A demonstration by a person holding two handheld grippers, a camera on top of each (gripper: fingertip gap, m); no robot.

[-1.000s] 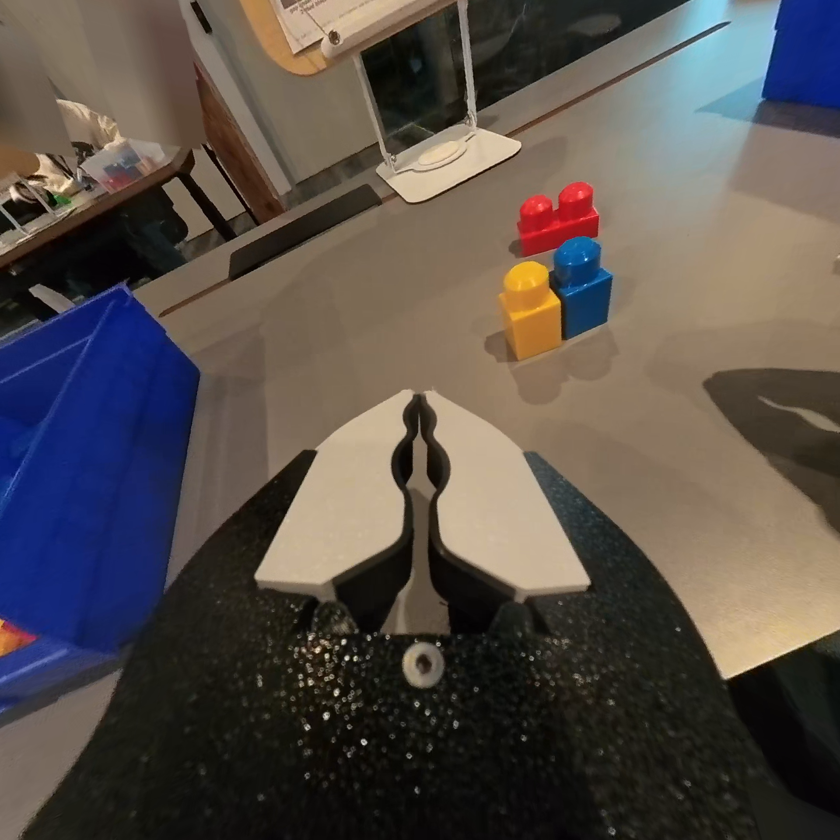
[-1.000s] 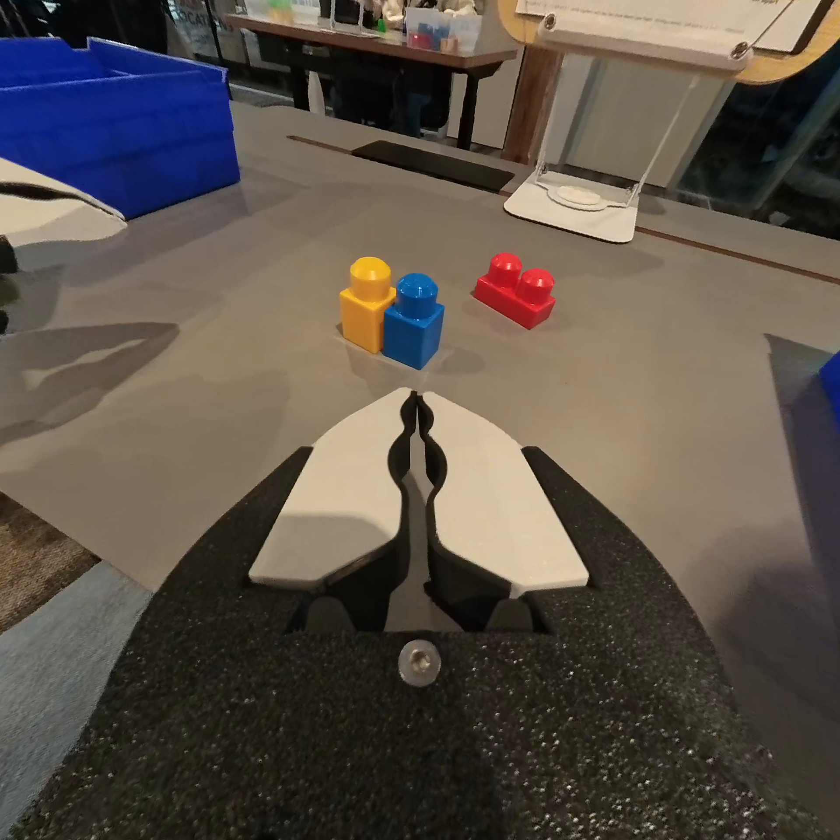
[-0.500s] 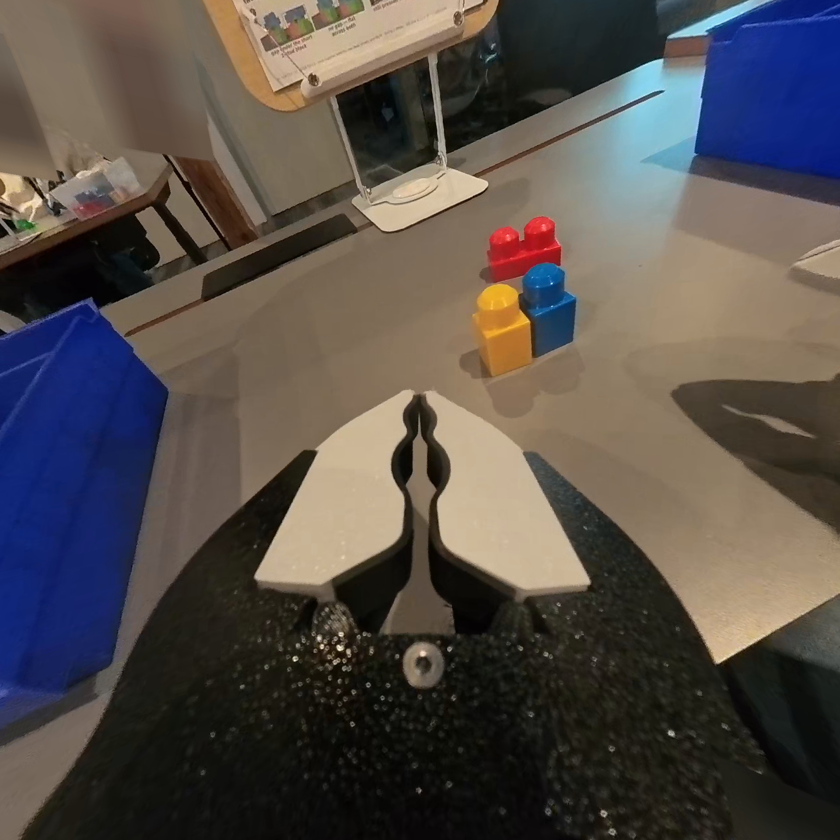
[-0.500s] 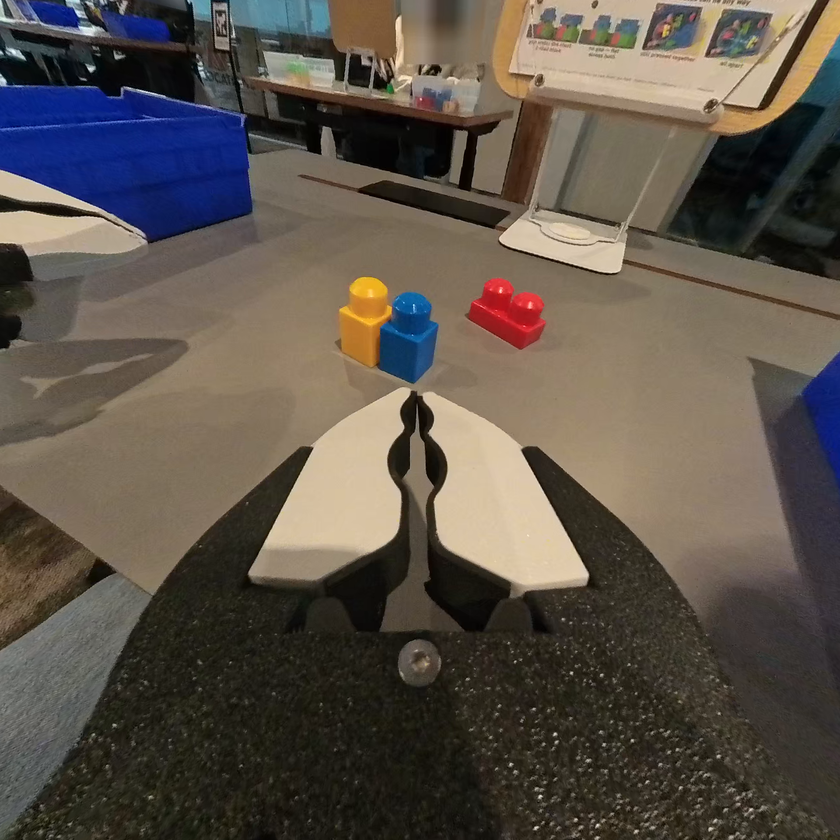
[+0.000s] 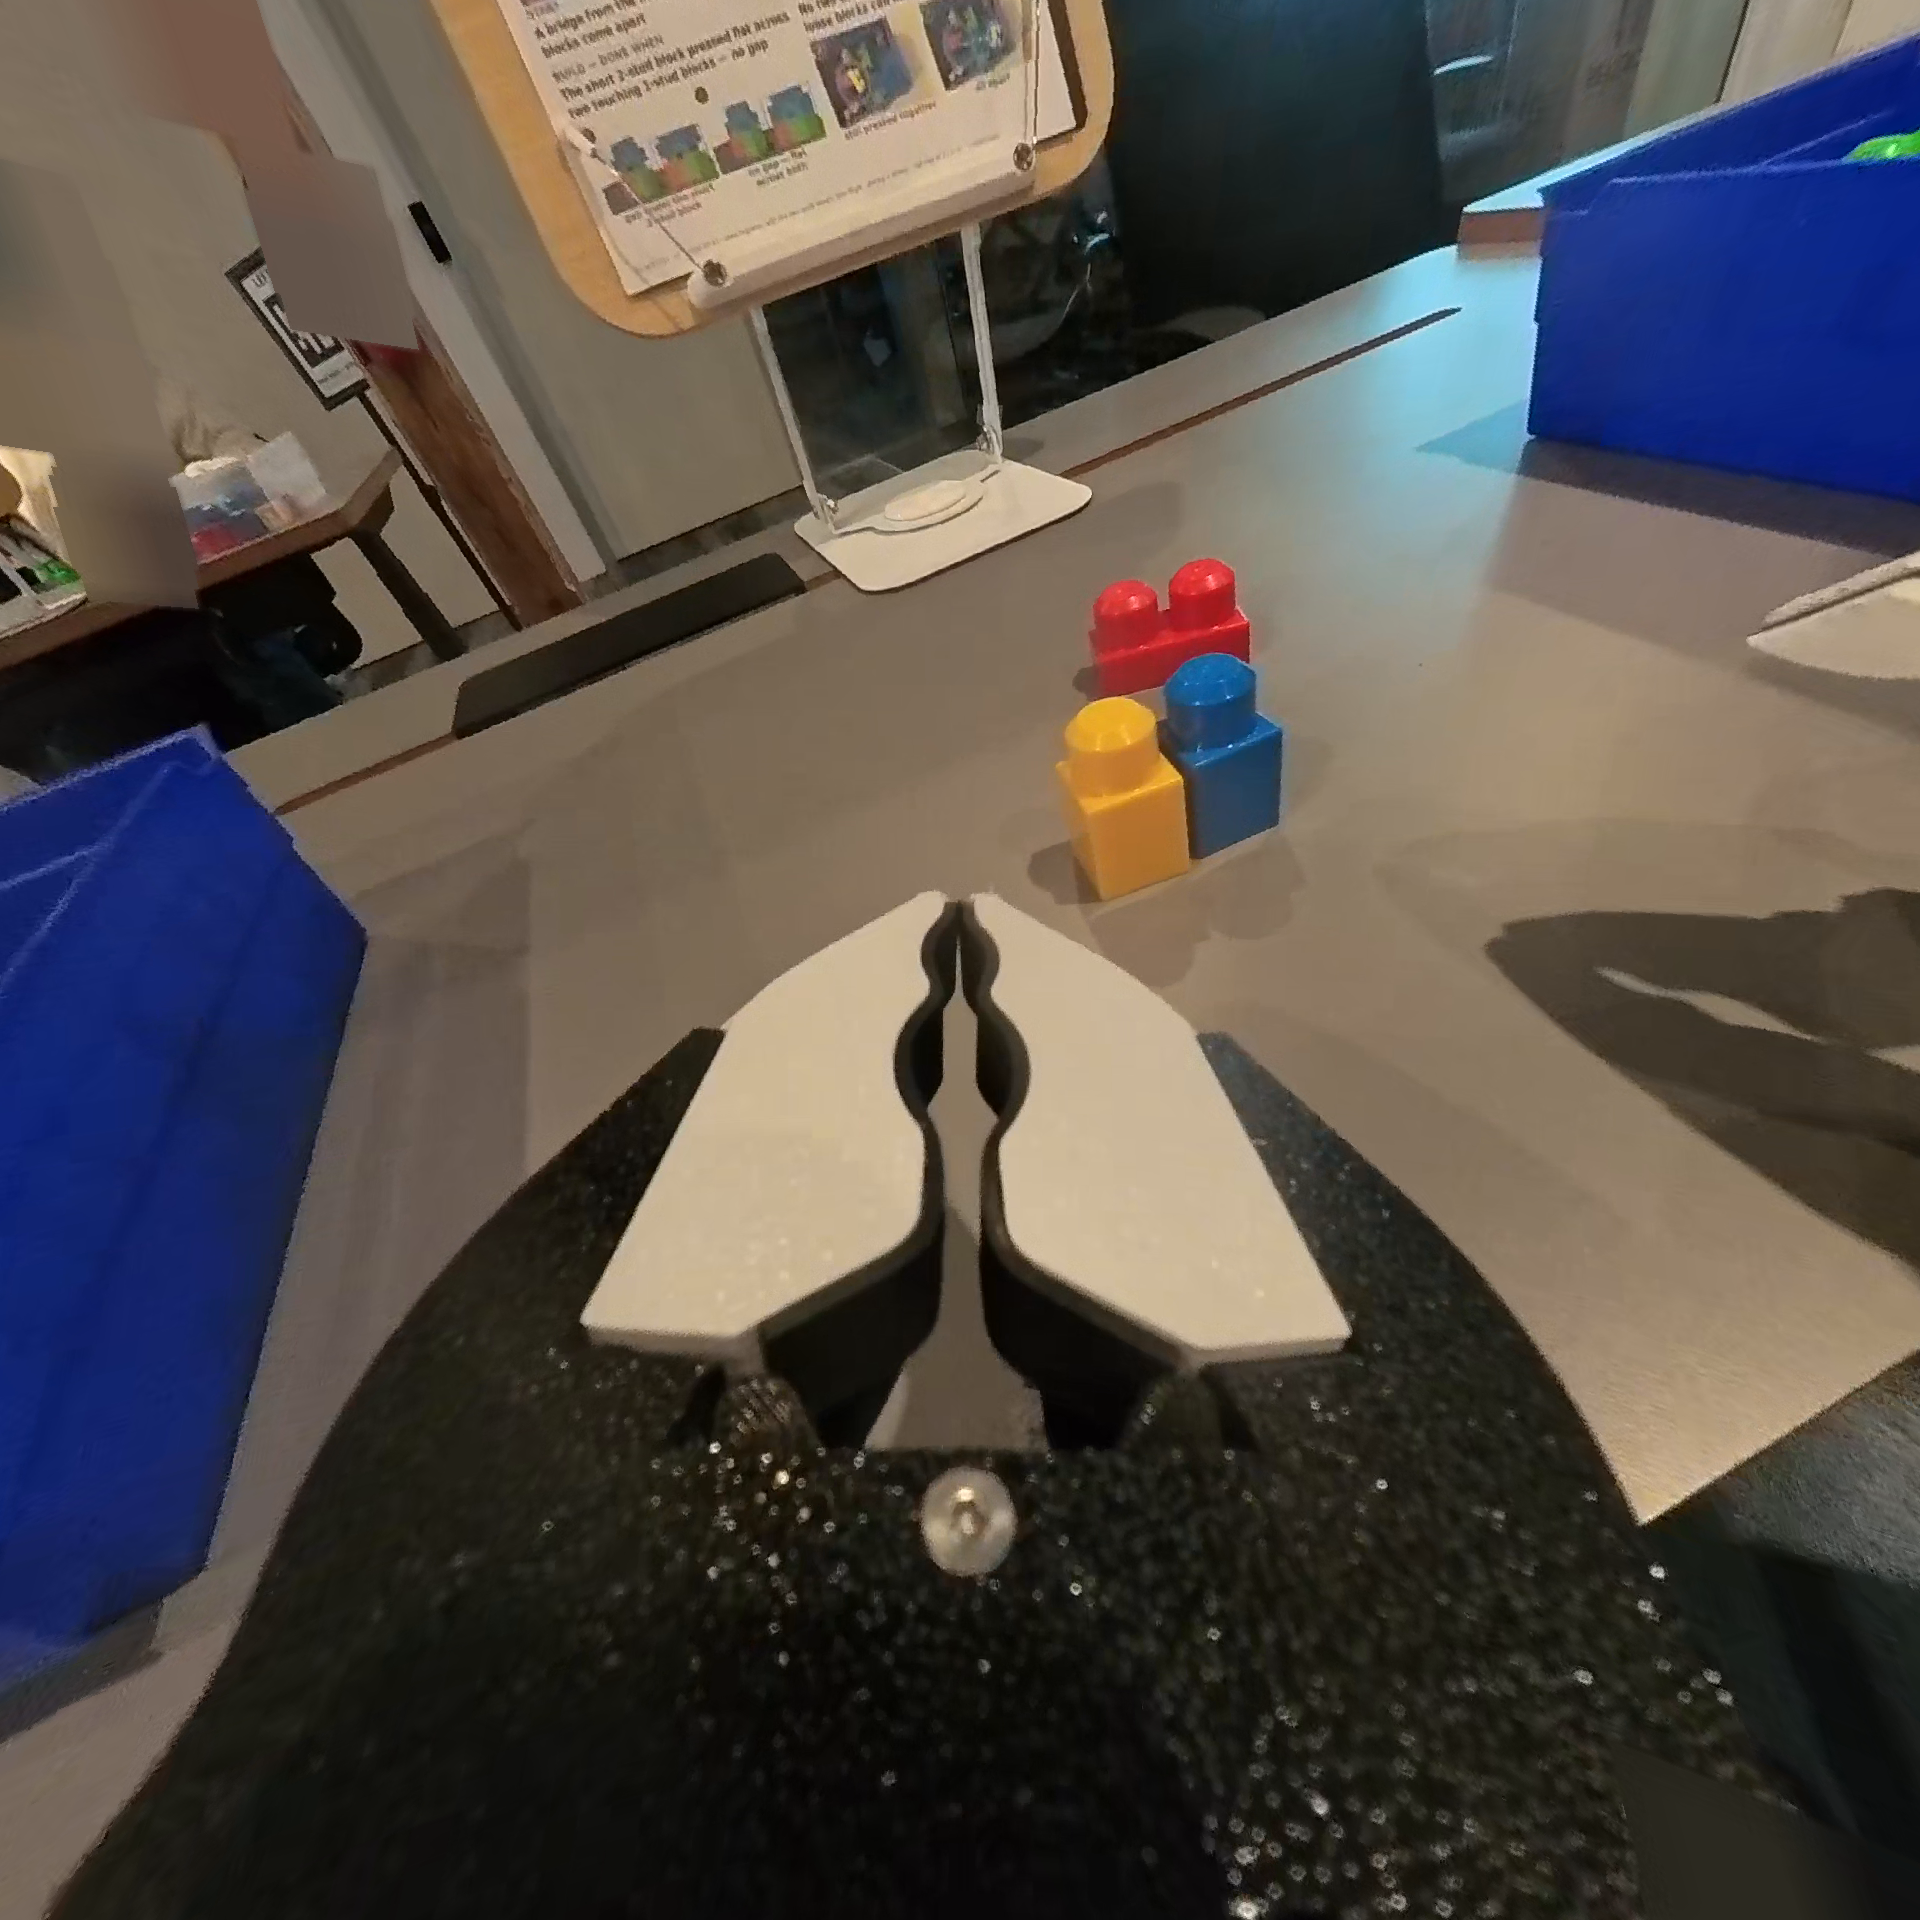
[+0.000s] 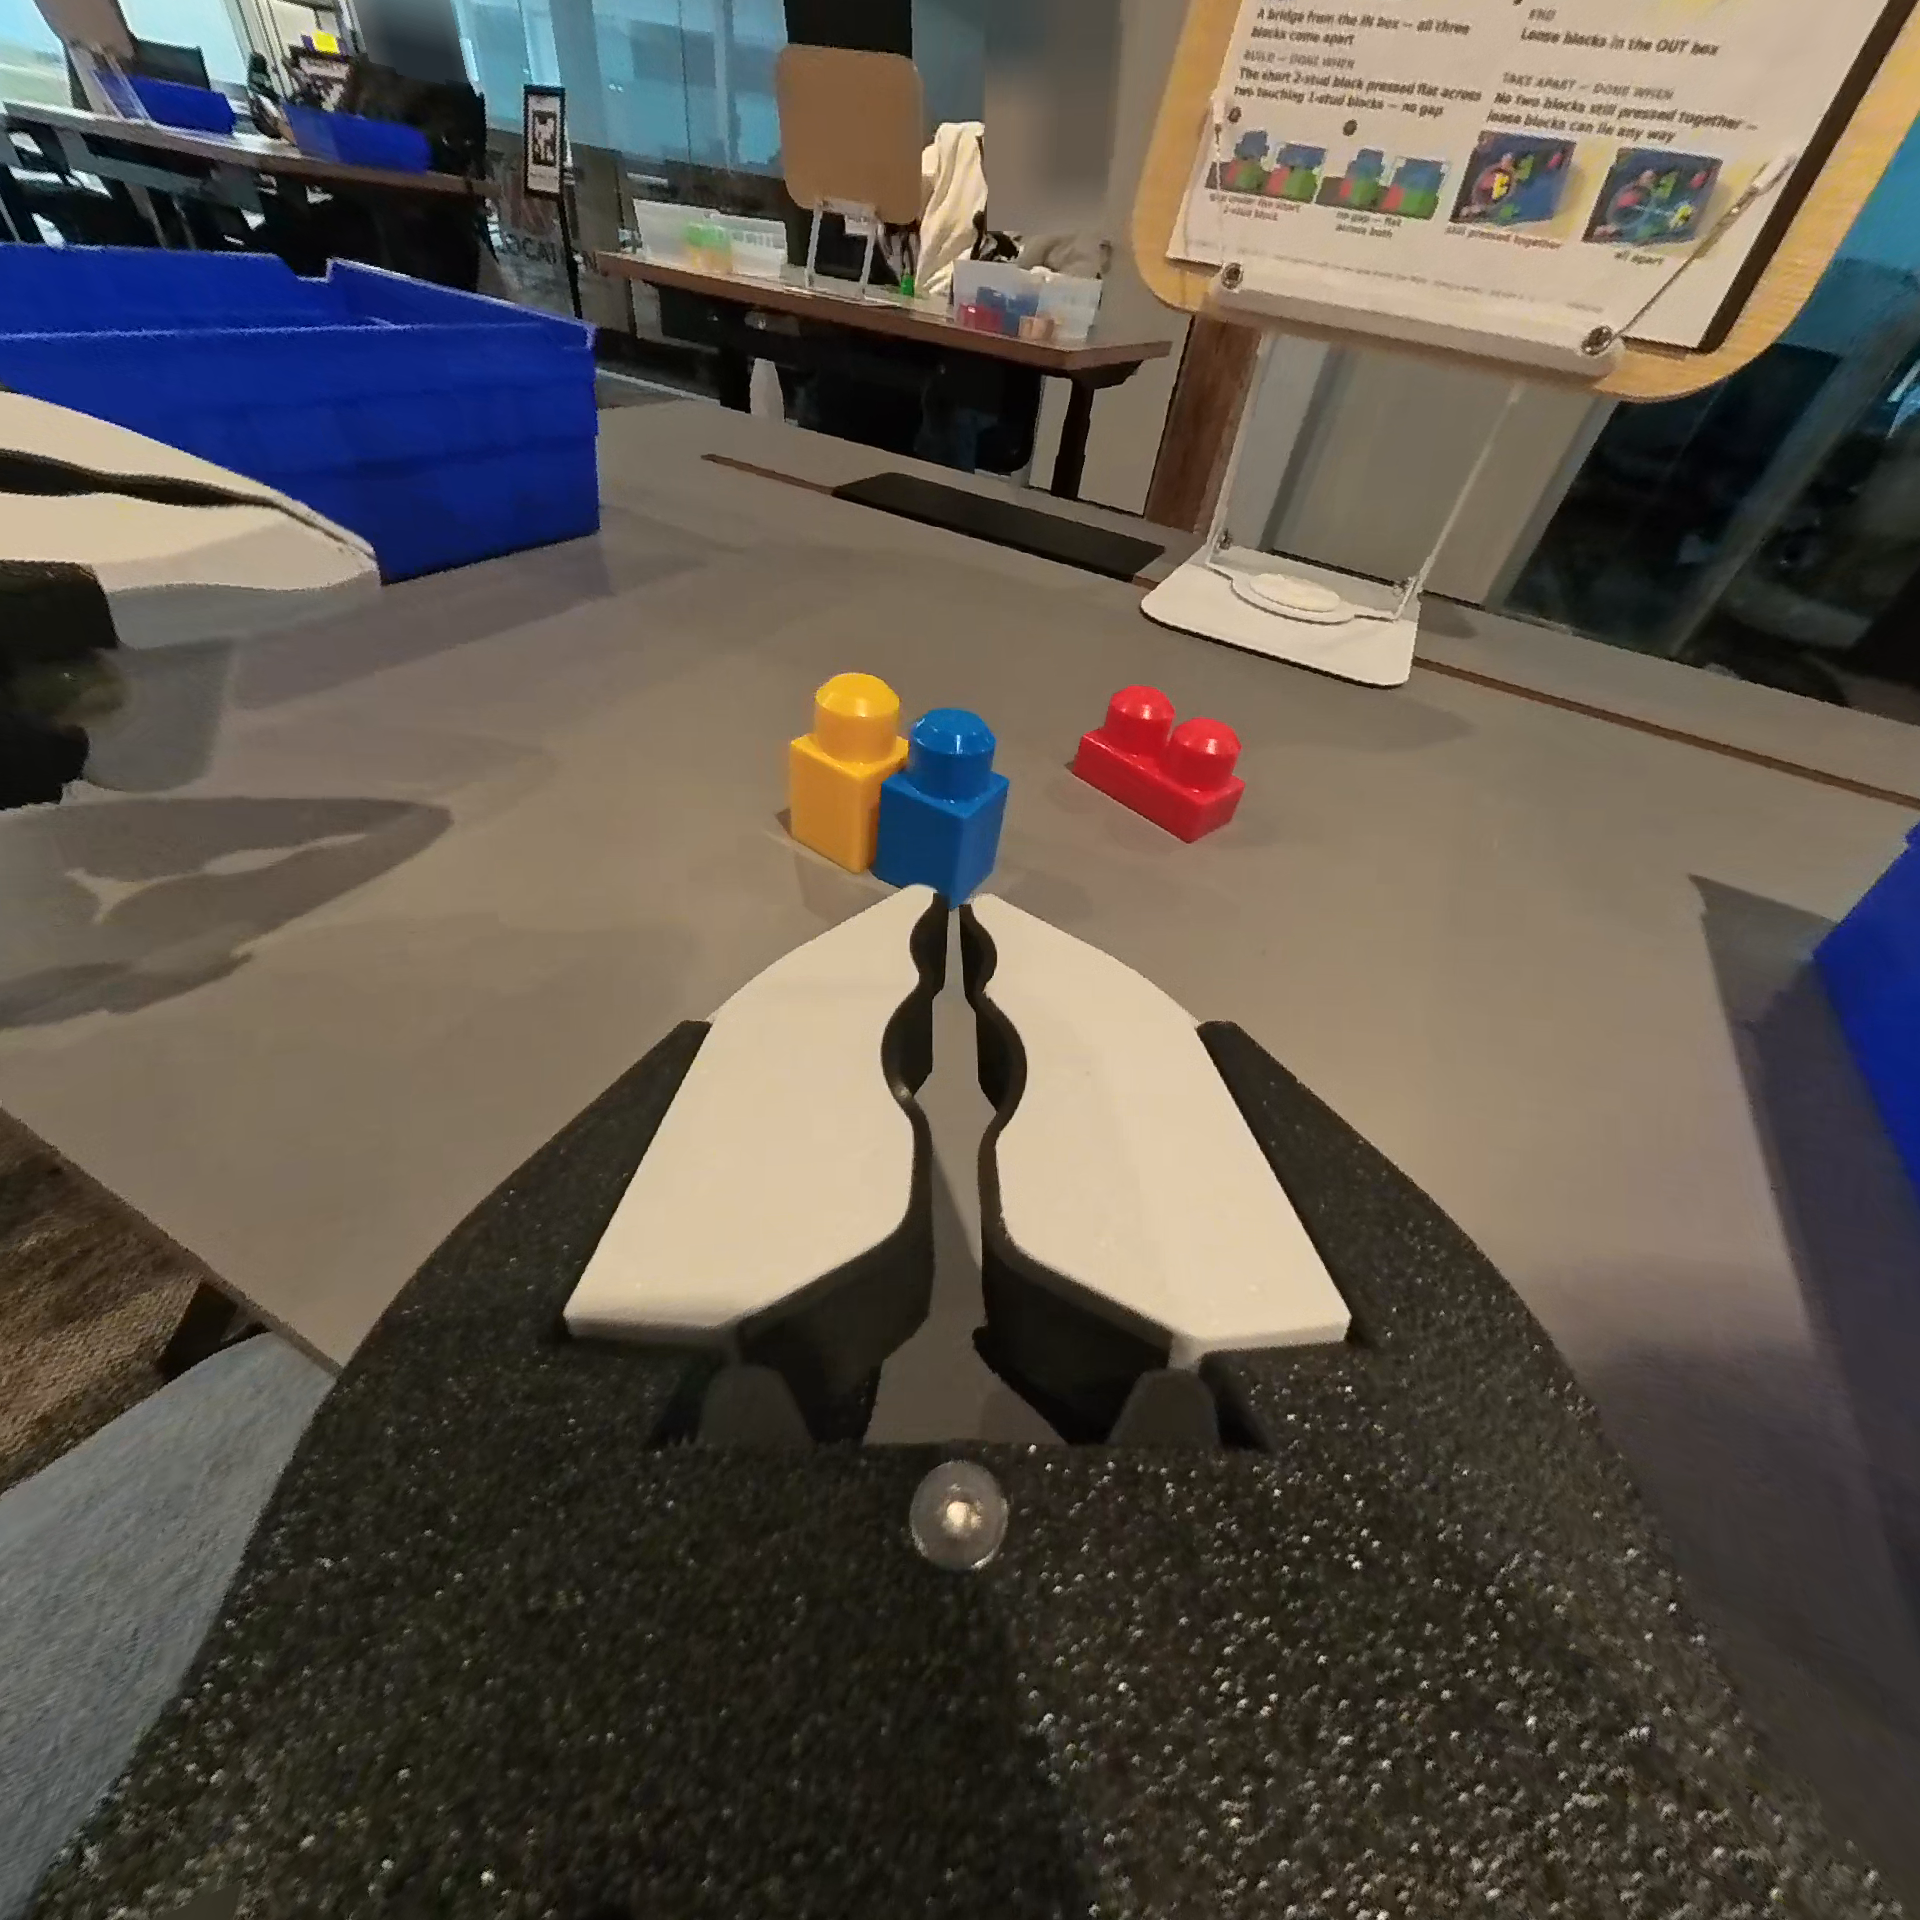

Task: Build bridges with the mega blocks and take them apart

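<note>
A yellow block (image 5: 1122,805) and a blue block (image 5: 1226,758) stand upright and touching on the grey table (image 5: 727,779). A low red two-stud block (image 5: 1169,629) lies just behind them. My left gripper (image 5: 958,902) is shut with nothing in it, short of the blocks and to their left. In the right wrist view the yellow block (image 6: 847,774), the blue block (image 6: 945,816) and the red block (image 6: 1158,764) lie ahead. My right gripper (image 6: 951,904) is shut and bare, with only a thin slit between its tips, just short of the blue block.
Blue bins stand at the left (image 5: 156,1091) and at the far right (image 5: 1725,343) of the table. An instruction board on a white stand (image 5: 935,509) is at the back. The other gripper's finger shows at the right edge (image 5: 1849,623) and at the left edge (image 6: 156,520).
Both grippers have tilted upward, so more of the board and room shows. The right gripper's tips now line up with the blue block and have parted by a hair. No block moved.
</note>
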